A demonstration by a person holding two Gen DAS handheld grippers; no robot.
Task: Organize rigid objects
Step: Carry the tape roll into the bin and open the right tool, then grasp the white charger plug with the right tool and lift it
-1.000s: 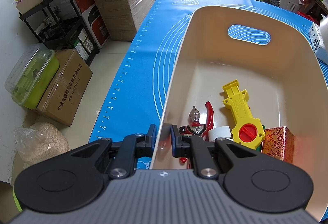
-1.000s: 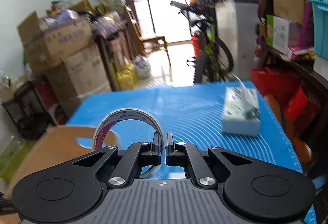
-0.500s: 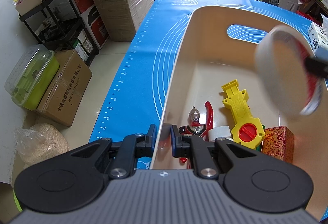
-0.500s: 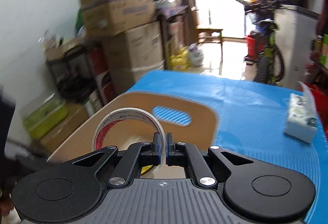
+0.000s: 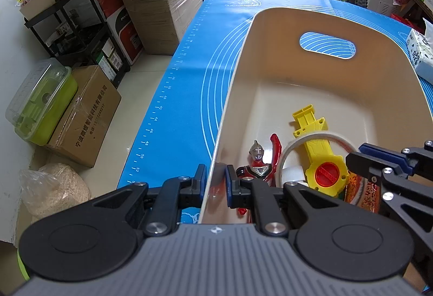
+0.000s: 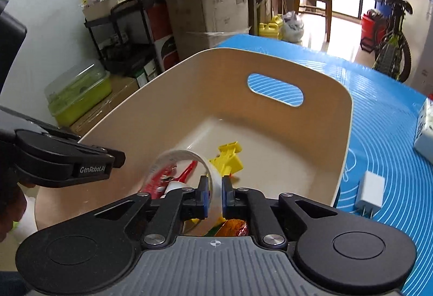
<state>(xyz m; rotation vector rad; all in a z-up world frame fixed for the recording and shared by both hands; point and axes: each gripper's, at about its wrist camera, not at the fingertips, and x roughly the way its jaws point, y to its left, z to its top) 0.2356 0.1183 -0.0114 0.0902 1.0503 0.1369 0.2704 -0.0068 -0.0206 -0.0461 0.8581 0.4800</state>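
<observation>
Inside the beige bin [image 6: 343,139], right gripper [image 6: 214,196] jaws opening around the tape roll [image 6: 186,160]; left gripper [image 5: 216,182] jaws clamped on the bin's near wall.

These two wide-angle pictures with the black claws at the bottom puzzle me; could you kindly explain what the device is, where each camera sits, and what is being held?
There is no robot here: a person holds a two-finger gripper in each hand, and a fisheye camera on each looks forward along its fingers.

The left wrist view shows the left gripper clamped on the wall of a beige bin, one finger outside and one inside.

The right wrist view shows the right gripper down over the bin with a tape roll between its fingers. Its jaws are opening, so the roll is apparently being let go.

The bin stands on a blue mat. In it lie a red and silver toy figure, a yellow toy with a red dial and a red patterned box. On the mat beside the bin lie a white charger and a tissue pack.
</observation>
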